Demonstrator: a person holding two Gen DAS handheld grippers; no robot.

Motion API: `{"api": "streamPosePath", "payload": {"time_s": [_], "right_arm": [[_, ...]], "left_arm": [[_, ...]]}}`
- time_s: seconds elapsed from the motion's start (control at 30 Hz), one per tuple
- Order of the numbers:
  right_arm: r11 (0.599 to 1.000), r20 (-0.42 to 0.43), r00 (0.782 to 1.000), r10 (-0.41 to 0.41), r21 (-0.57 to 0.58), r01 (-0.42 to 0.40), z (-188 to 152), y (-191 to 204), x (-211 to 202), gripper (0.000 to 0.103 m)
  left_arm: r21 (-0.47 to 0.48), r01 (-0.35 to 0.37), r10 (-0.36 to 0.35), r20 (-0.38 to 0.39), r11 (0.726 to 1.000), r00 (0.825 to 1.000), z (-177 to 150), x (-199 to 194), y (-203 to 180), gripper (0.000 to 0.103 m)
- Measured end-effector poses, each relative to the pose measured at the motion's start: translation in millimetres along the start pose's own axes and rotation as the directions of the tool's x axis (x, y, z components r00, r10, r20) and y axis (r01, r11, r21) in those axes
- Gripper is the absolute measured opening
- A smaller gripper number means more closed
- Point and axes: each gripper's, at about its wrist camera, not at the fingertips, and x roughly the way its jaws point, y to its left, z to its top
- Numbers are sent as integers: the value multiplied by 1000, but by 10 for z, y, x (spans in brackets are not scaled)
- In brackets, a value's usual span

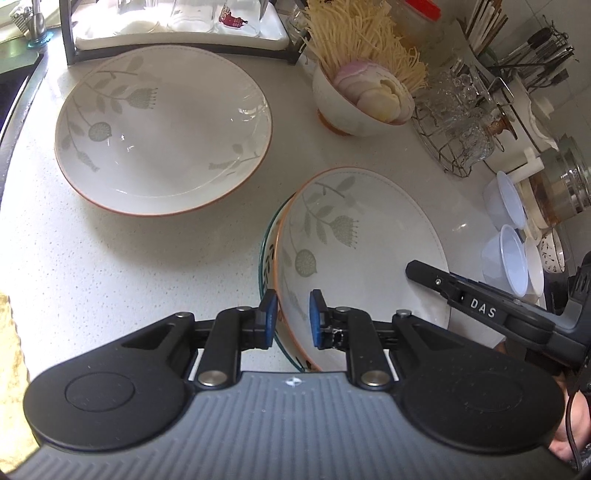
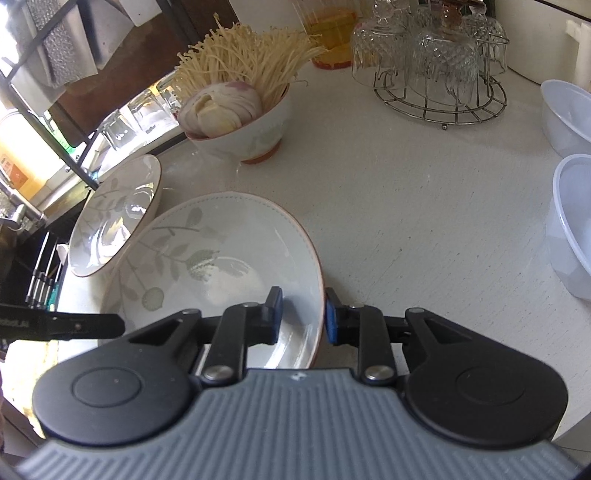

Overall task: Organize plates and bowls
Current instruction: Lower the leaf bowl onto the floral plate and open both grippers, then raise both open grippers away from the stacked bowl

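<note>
Two white plates with a grey leaf pattern and orange rims are in view. One plate (image 1: pixel 162 129) lies flat on the counter at the back left; it also shows in the right wrist view (image 2: pixel 110 221). The near plate (image 1: pixel 362 251) is tilted, over a green-rimmed dish (image 1: pixel 266 258) under it. My left gripper (image 1: pixel 291 317) straddles the near plate's left rim, pads close on both sides. My right gripper (image 2: pixel 303 317) straddles its right rim (image 2: pixel 317 280) the same way. Whether the pads press the rim is not clear.
A bowl of enoki mushrooms and sliced onion (image 1: pixel 362 99) stands at the back. A wire rack of upturned glasses (image 2: pixel 439 70) and clear plastic bowls (image 2: pixel 572 214) stand at the right. A black rack with glasses (image 1: pixel 177 33) stands at the back left.
</note>
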Motion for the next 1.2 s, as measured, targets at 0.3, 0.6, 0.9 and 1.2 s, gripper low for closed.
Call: {"api": "streamPosePath", "payload": {"time_s": [0.3,0.6,0.9,1.2], "right_arm": [[1000,2,1000,-8,0,8,5,10,7,27],[999,64,998,-27,-35,29,89,73,-224,27],[998,186,983,7,-59,4,220,174,-800,27],[994,288,955,73,-102,-45,231,267,-1454,27]], "left_arm": [[-10,-2,2,31,1000,1000,-21,-161,42,24],[-1,-43,42,130,999,991,-30,-494,-106,24],[43,-62,50,236,997,970,-43,-974,-448,29],[86,-60,28,336,994,941,-118,-1398,-824,38]]}}
